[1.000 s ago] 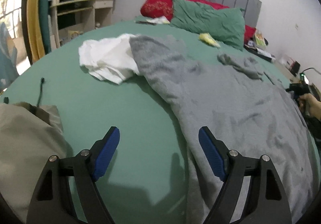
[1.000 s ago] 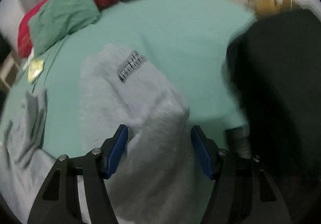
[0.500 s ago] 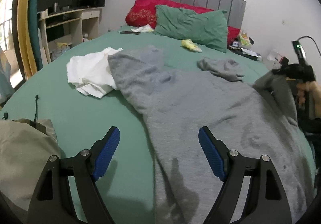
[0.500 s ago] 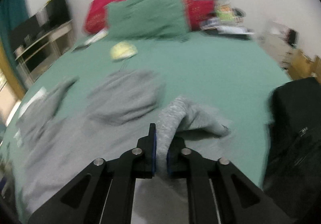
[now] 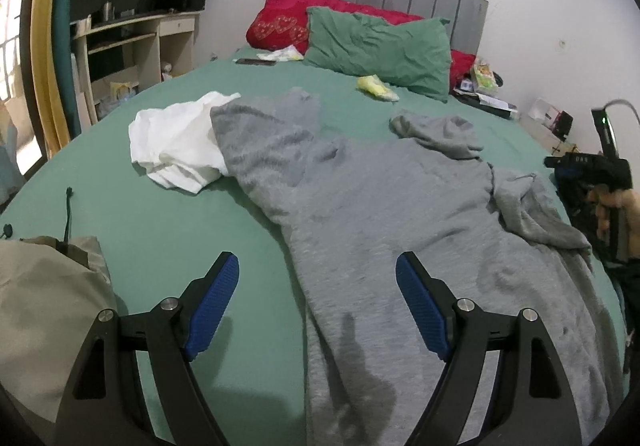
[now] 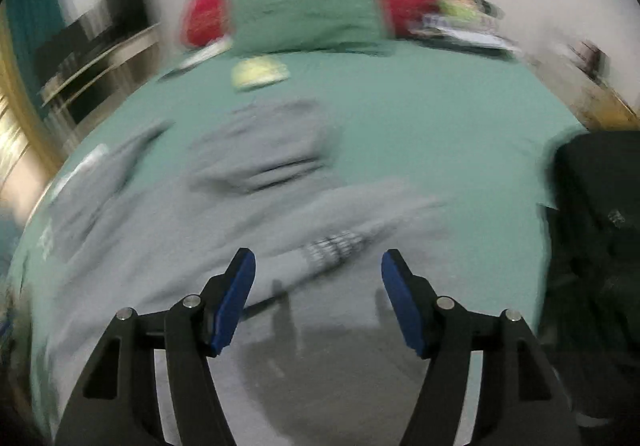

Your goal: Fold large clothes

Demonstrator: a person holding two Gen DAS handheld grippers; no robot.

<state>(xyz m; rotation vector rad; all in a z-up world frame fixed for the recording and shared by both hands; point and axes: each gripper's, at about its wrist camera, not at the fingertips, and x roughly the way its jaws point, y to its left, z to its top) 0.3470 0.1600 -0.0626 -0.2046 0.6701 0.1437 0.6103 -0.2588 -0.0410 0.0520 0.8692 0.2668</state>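
A crumpled white cotton garment (image 5: 176,146) lies toward the green-sheeted bed's (image 5: 160,214) left edge. The left gripper (image 5: 318,298) gapes empty. The large grey fleece garment (image 5: 400,230) sprawls across the bed's middle. The right gripper (image 6: 318,278) has just been opening, empty.

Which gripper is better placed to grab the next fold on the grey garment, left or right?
Left, probably. The left gripper hangs open over the near edge of the grey garment, in a sharp view. The right gripper has just been opening, nothing between its pads, above the sleeve cuff, its view blurred.
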